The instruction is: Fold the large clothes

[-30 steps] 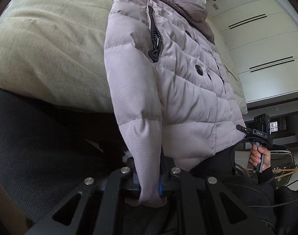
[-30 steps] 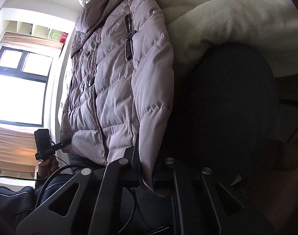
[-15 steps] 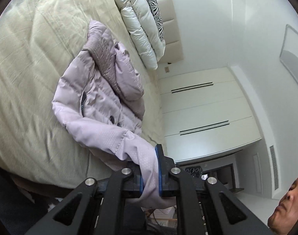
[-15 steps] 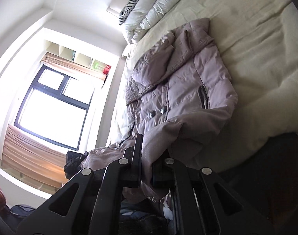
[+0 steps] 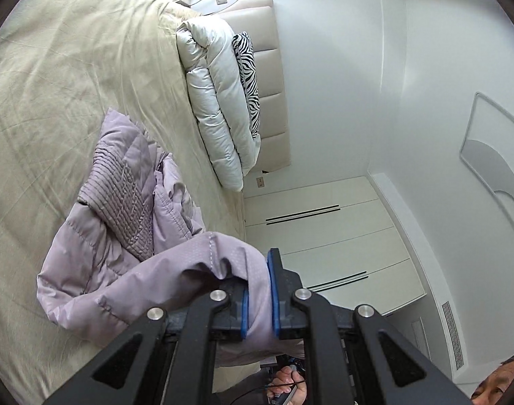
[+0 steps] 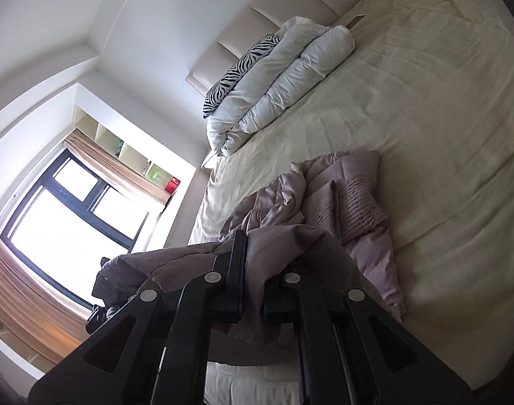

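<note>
Daylight only, as far as I see. The window [image 6: 71, 222] is blown out white in the right wrist view; the jacket [image 6: 354, 202] beside it goes dull brown in shadow. Left wrist view is evenly bright, jacket [image 5: 122, 236] pale lilac, soft shadows. Both sharp, no motion blur. Heavy fisheye: wall lines bend, black vignette at the corners.

- I am in a home bedroom: a wide bed [image 6: 425, 108] under a cream sheet, with a padded headboard [image 5: 274, 77].
- A rolled white duvet [image 5: 216, 101] and zebra-print pillow [image 6: 240, 67] lie there.
- White wardrobe doors [image 5: 324, 236] and a curtained window [image 6: 71, 209] line my walls.
</note>
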